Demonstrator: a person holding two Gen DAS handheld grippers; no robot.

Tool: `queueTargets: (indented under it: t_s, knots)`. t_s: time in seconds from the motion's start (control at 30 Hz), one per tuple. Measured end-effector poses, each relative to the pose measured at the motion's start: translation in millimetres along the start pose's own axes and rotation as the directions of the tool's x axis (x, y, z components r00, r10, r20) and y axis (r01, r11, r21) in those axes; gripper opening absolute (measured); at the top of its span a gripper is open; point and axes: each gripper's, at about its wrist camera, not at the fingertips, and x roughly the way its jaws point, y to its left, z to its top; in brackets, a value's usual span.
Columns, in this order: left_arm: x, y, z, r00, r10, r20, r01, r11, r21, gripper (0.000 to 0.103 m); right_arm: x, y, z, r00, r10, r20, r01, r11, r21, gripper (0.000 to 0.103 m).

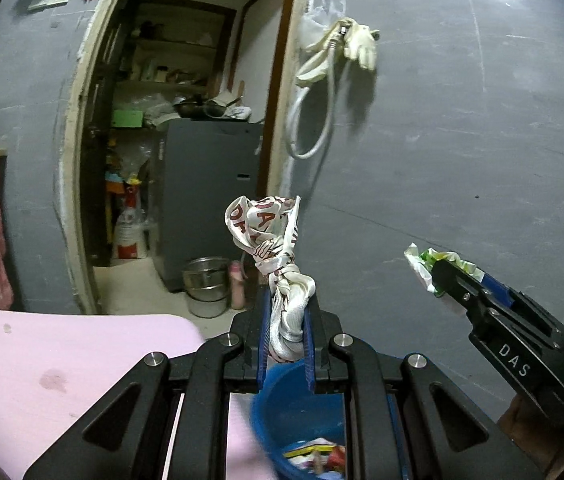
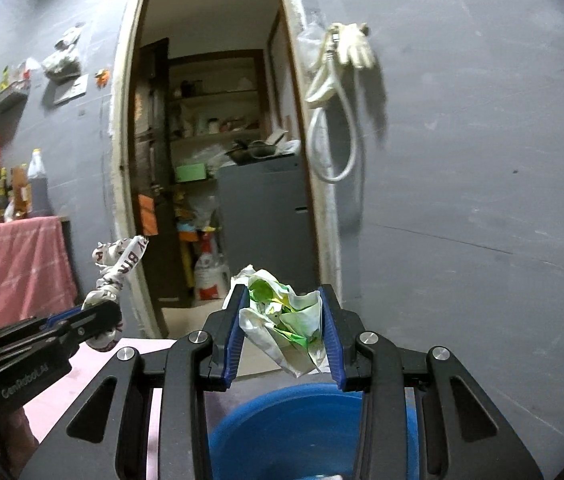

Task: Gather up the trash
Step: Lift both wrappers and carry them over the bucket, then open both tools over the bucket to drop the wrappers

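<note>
My left gripper [image 1: 289, 304] is shut on a knotted white wrapper with red print [image 1: 270, 236], which sticks up above its blue pads. The same wrapper [image 2: 116, 268] shows at the left of the right wrist view, in the left gripper [image 2: 102, 320]. My right gripper [image 2: 284, 312] is shut on a crumpled green and white wrapper [image 2: 286, 312]; from the left wrist it appears at the right edge [image 1: 438, 268]. A blue basin [image 1: 298, 408] sits below both grippers, with several colourful wrappers in it. Its rim [image 2: 302, 416] lies just under the right gripper.
A pink table top [image 1: 62, 360] lies to the left of the basin. Ahead is a grey wall with an open doorway [image 1: 186, 140] into a cluttered storeroom. White gloves and a hose [image 1: 338, 56] hang on the wall. Bottles [image 2: 6, 192] stand on a pink-draped stand at far left.
</note>
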Motion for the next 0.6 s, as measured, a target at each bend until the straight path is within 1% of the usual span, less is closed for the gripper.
queueTargets:
  t_s: [0.17,0.3,0.47,0.6]
  knots:
    - [11.8,-20.8,-2.8,0.999,-0.024,-0.025,0.024,1.000,-0.002,0.012,-9.1,-23.0,-5.0,0.999,-0.034,-0.018,0.034,0.999,0.017,0.033]
    - [21.7,-30.7,-8.2,0.998,-0.025,-0.058,0.025,1.000,0.002,0.012,-11.0,-36.1,-12.8,0.997,-0.051,-0.052,0.053,0.998,0.033,0.033]
    - [38.9,-33.6,-12.9,0.992,-0.020,-0.121,0.021,1.000,-0.001,0.012,-6.8,-48.0,-20.4,0.993,-0.054,-0.108,0.060,0.997,0.053,0.034]
    - [52.5,-29.6,-18.6,0.982,-0.026,-0.189,0.021,0.999,-0.026,0.012,-1.3,-53.0,-24.2,0.988,-0.046,-0.147,0.057,0.996,0.073,0.036]
